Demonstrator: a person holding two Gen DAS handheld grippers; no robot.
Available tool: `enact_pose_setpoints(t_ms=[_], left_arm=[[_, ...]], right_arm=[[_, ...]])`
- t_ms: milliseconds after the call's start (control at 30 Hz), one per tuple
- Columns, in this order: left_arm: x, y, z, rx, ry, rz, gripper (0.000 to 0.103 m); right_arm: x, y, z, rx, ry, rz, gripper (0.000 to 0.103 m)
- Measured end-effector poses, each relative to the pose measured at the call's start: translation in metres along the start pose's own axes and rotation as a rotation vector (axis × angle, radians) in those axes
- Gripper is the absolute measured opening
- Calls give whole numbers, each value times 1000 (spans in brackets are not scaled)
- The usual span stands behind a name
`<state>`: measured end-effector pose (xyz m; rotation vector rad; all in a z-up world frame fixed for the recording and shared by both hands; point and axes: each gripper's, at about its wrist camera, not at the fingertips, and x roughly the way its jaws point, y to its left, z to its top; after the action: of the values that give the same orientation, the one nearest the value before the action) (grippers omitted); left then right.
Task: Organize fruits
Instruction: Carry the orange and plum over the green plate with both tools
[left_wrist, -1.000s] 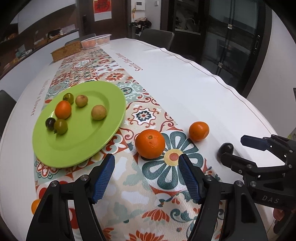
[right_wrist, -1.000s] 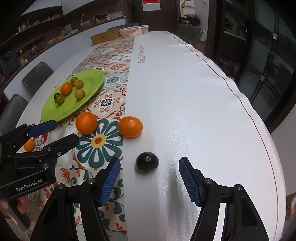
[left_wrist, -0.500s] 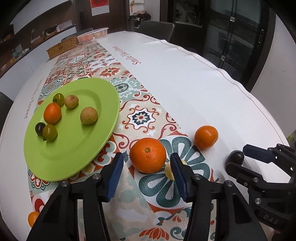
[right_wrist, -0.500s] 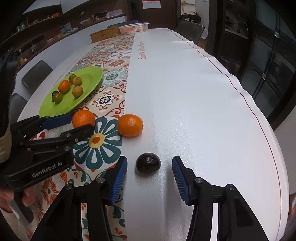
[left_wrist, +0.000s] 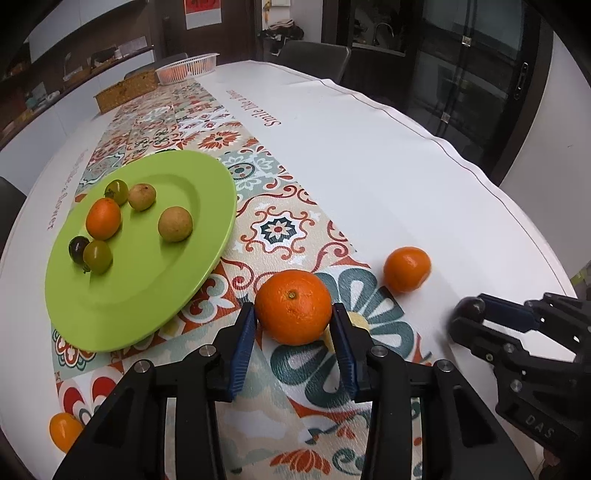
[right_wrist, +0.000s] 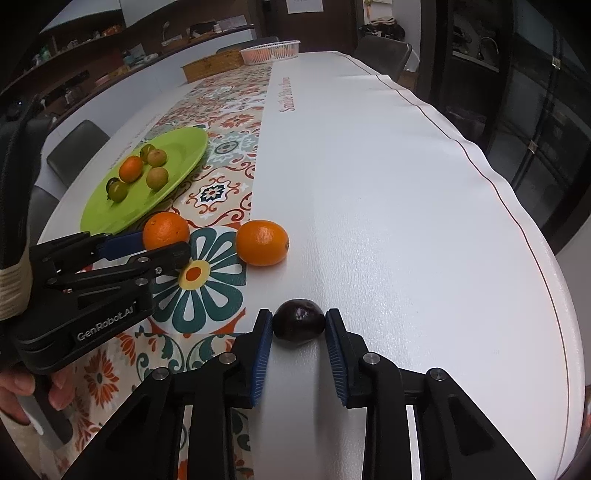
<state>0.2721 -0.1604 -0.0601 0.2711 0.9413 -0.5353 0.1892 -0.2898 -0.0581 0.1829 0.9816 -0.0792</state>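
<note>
Left gripper (left_wrist: 293, 319): its jaws are closing around the big orange (left_wrist: 293, 306); the blue pads stand at the left and right sides of the fruit and seem to touch it already.
Big orange: it lies on the patterned runner (left_wrist: 207, 125), on the flower print, just beside the near rim of the plate (left_wrist: 144, 314), right between the left jaws.
Right gripper (right_wrist: 298, 326): its jaws are clenched on the plum (right_wrist: 298, 322); both pads press against its sides.
Plum: dark and round, it rests on the white part of the table (right_wrist: 406, 184), near the edge of the runner, at the tips of the right jaws.
Small orange (right_wrist: 262, 242): it lies free at the border of runner and white cloth, between the two grippers, apart from both.
Plate: green, it carries six small fruits: one orange-coloured, two brownish, two greenish, one dark.
Kumquat (left_wrist: 63, 430): a small orange fruit at the near left edge of the table, in the left wrist view.
Far end of the table: a white basket (right_wrist: 271, 51) and a brown tray (right_wrist: 212, 68).
Hand (right_wrist: 26, 387): it holds the handle of the left gripper.
</note>
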Motion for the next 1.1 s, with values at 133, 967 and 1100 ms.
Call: enact_pose_setpoints(t_ms=[133, 967, 1100], left_arm=[[-11, -3, -3, 10, -20, 10, 40], [-96, 2, -21, -39, -156, 60, 40], [-104, 11, -22, -58, -174, 75, 40]], right_arm=[[-5, 0, 0, -5, -13, 11, 31], [-63, 29, 9, -80, -144, 78, 31], [-68, 38, 14, -102, -165, 92, 31]])
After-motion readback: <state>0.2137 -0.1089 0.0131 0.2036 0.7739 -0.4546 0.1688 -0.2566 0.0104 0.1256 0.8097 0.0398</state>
